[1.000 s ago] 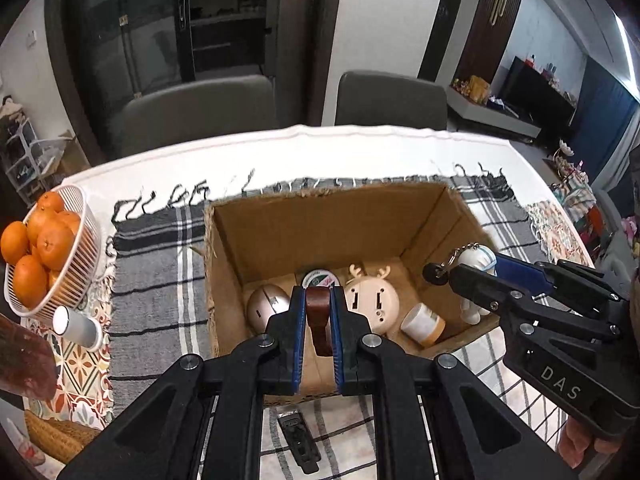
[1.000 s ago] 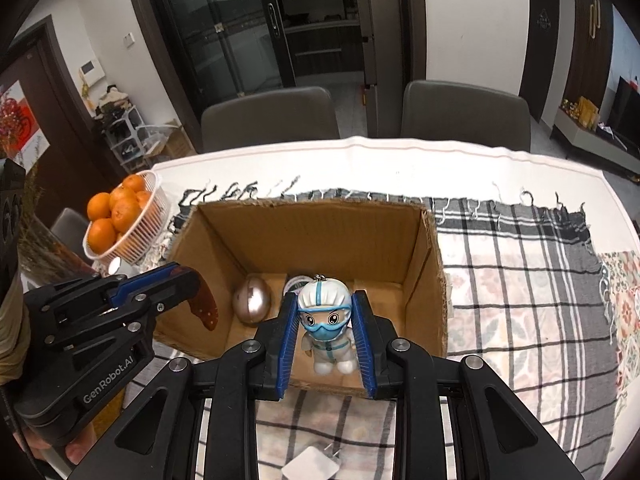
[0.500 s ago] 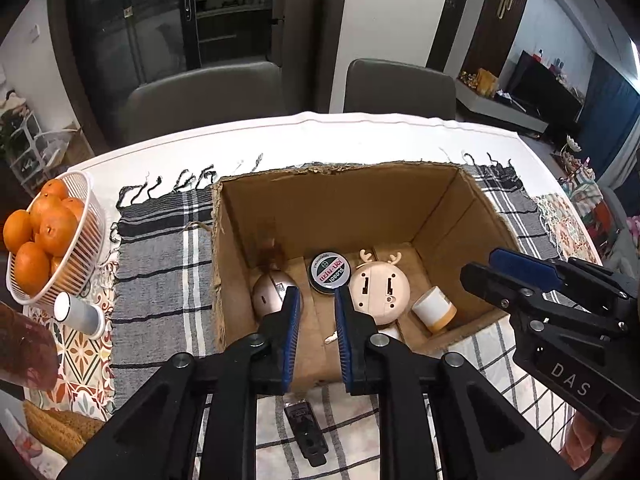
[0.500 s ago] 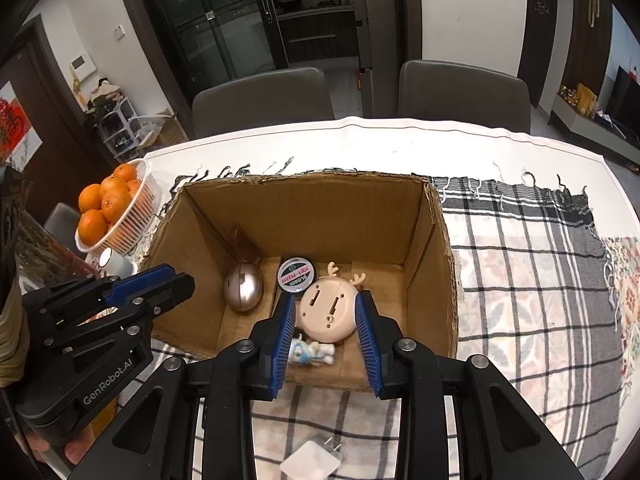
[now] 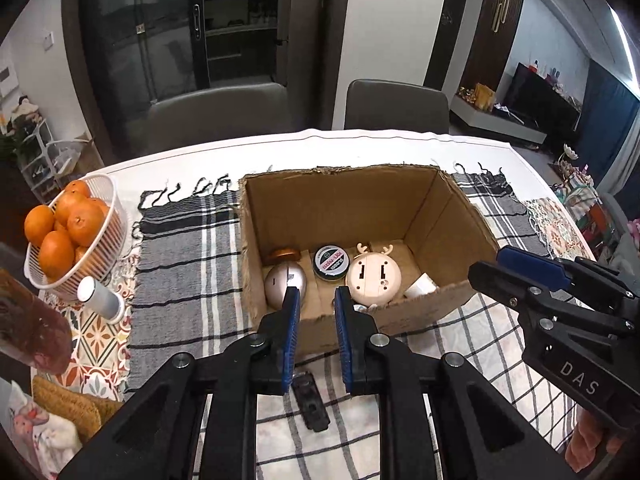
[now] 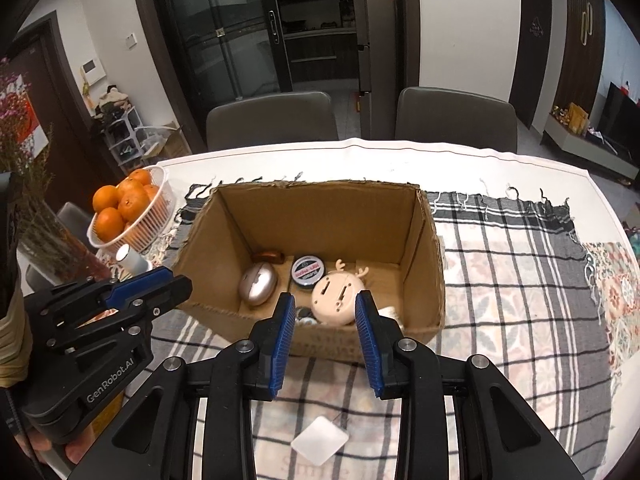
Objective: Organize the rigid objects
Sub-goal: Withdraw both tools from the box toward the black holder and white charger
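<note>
An open cardboard box [image 5: 448, 208] [image 6: 428, 240] stands on a plaid cloth. Inside lie a silver mouse [image 5: 285, 283] [image 6: 258, 283], a brown curved piece [image 5: 285, 255] [image 6: 268, 257], a round black tin [image 5: 330, 261] [image 6: 307, 271], a cream deer-shaped disc [image 5: 373, 276] [image 6: 335, 296] and a white cup [image 5: 418, 286]. My left gripper [image 5: 316, 332] is open and empty, just before the box's near wall. My right gripper [image 6: 325, 340] is open and empty, also before the near wall. A black flat piece [image 5: 310, 400] and a white square plug [image 6: 319, 440] lie on the cloth below the grippers.
A white basket of oranges [image 5: 66, 228] [image 6: 128, 210] stands left of the cloth, with a small white cylinder [image 5: 100, 299] beside it. Two grey chairs [image 6: 272, 120] stand at the table's far side. A vase with dried flowers [image 6: 44, 220] is at far left.
Both grippers opened and dropped their loads into the box: the left released the brown piece, the right the white figurine. Both have since drawn back from the box.
</note>
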A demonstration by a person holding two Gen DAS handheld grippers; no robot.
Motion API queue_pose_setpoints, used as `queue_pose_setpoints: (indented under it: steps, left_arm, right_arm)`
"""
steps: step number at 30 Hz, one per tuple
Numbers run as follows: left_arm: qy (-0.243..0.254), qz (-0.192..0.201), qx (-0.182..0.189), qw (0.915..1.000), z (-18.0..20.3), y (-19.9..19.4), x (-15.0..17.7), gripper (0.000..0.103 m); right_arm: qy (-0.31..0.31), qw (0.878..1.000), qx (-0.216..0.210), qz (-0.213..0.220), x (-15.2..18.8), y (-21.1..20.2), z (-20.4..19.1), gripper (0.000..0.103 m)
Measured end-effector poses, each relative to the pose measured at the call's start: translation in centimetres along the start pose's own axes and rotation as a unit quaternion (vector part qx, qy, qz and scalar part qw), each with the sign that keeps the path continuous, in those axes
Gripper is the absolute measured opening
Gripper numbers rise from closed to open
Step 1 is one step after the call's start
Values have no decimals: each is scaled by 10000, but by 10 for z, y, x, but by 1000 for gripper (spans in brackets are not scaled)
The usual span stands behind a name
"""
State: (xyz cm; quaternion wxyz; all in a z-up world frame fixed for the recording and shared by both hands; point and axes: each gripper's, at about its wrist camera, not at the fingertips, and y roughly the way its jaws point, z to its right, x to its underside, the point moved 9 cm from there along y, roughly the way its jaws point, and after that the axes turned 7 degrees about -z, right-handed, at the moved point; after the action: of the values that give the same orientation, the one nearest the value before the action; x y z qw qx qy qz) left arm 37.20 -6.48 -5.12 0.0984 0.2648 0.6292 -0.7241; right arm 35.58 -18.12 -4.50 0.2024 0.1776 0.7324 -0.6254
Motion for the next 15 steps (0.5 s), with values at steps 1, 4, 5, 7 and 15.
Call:
queue_pose_setpoints:
  steps: [1,4,5,7,15]
  left_arm:
    - [-8,14,-5,10000,0,-1,2,18]
    - [-57,29,45,10000,-1,-5,11,18]
    - [-62,21,54,10000,-1,-6,14,18]
    - [-81,0,80,9999,0,-6,20,18]
    - [-129,23,102,9999,0,-6,45,18]
  right_arm:
    - [-8,10000,-12,-3,3,-1,-2,33]
    - [0,10000,-24,-25,11,-4,-5,33]
    - [11,10000,-24,-37,13,-5,-6,33]
    - [55,10000,-54,-61,20,-6,-7,33]
    - [274,9996,10,-49,47,-9,-8,33]
